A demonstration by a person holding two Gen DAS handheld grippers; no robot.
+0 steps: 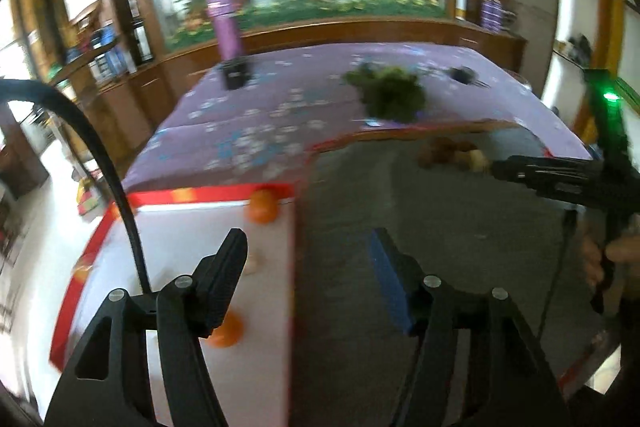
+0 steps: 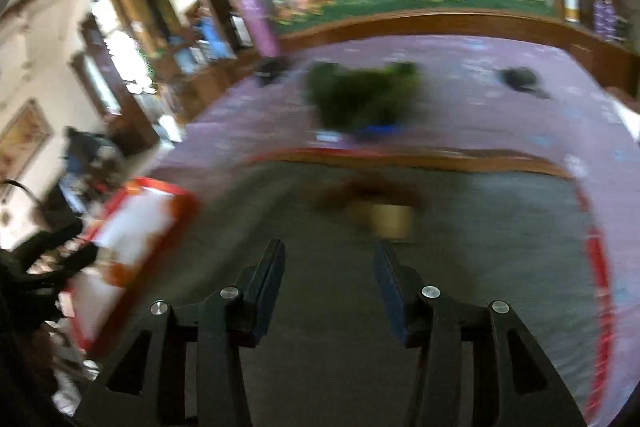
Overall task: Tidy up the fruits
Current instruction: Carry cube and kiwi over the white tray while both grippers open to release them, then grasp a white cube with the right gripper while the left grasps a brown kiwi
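Left wrist view: left gripper (image 1: 308,251) gapes empty over the seam between white red-edged tray (image 1: 192,227) and grey mat (image 1: 420,207). Small round orange fruits (image 1: 262,209) on tray — brown fruit pile (image 1: 448,153) far on the mat.

Right wrist view, blurred: right gripper (image 2: 330,259) parted, empty, above mat; purple floral tabletop (image 2: 500,115) beyond.
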